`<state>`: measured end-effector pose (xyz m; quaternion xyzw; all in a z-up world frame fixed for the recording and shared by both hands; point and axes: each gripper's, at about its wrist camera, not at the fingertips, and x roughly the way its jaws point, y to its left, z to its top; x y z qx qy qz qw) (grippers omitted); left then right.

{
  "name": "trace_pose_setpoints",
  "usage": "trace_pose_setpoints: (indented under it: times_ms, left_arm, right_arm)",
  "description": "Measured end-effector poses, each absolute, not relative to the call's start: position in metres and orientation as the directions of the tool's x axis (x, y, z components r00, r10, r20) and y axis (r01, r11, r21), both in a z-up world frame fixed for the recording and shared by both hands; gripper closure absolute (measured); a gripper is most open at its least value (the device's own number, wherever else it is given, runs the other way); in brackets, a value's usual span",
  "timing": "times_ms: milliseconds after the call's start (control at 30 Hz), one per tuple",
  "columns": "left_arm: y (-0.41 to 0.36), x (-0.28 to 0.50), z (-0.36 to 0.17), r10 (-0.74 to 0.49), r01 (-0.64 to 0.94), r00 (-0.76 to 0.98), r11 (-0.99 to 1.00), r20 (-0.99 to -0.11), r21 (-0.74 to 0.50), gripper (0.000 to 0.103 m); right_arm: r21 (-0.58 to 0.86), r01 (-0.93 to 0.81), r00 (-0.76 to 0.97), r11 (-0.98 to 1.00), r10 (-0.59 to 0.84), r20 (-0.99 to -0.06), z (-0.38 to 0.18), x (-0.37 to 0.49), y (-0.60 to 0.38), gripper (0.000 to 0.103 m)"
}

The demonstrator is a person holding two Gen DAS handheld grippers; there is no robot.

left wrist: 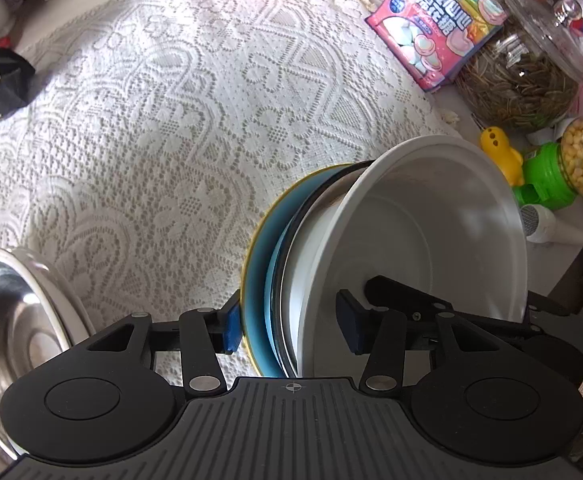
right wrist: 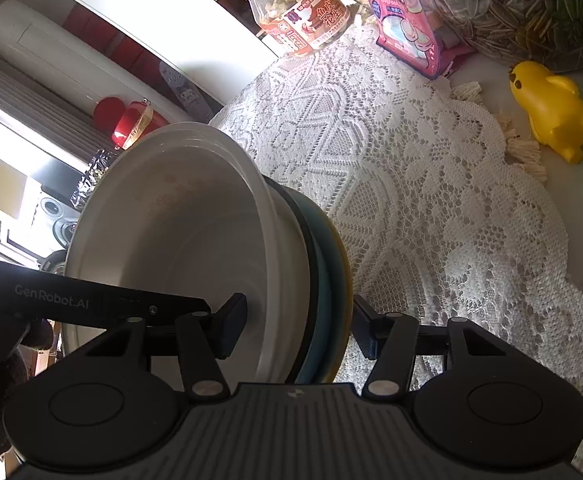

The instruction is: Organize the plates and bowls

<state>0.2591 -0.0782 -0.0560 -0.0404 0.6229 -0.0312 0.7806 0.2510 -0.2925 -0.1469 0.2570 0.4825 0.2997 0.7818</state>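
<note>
Lace-covered tabletop (left wrist: 179,128) below: both tools, left tool (left wrist: 287,330) and right tool (right wrist: 297,330), pinch the nested white-bowl-on-blue-plate stack (left wrist: 371,264); shiny steel bowl (left wrist: 7,320) at nine o'clock looks unstacked.

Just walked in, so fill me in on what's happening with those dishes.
A person is working two handheld tongs. Both the left tongs and the right tongs straddle one nested stack: a white bowl on top, a black-rimmed dish and a blue plate beneath. The stack is held on edge above the lace tablecloth. A steel bowl sits off to the left.
</note>
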Motion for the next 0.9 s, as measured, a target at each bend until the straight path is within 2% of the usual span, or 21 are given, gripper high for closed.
trace_pose_setpoints:
  times_ms: [100,200,267,367,700,900]
  left_arm:
    - [-0.085,0.259,-0.058,-0.055,0.022,0.228,0.998,-0.972,-0.051,0.05]
    - [-0.086,0.261,-0.059,-0.053,0.034,0.226,0.998,-0.973,-0.046,0.049]
    - [-0.085,0.261,-0.061,-0.055,0.044,0.222,0.998,-0.974,-0.047,0.046]
    - [-0.08,0.261,-0.065,-0.08,0.042,0.212,0.996,-0.974,-0.073,0.044]
    - [-0.091,0.258,-0.061,-0.047,0.1,0.24,0.995,-0.97,-0.023,0.043]
    - [-0.088,0.261,-0.063,-0.059,0.092,0.238,0.995,-0.97,-0.038,0.043]
  right_arm:
    - [0.694,-0.224,0.362,0.684,0.719,-0.593,-0.147,0.25,-0.294,0.05]
    - [0.694,-0.225,0.364,0.684,0.72,-0.591,-0.146,0.249,-0.293,0.05]
    - [0.699,-0.231,0.361,0.677,0.726,-0.585,-0.146,0.249,-0.291,0.054]
    - [0.715,-0.217,0.353,0.664,0.737,-0.577,-0.147,0.25,-0.291,0.055]
    - [0.778,-0.134,0.322,0.614,0.77,-0.551,-0.157,0.253,-0.299,0.056]
    - [0.772,-0.135,0.322,0.621,0.765,-0.558,-0.155,0.253,-0.297,0.055]
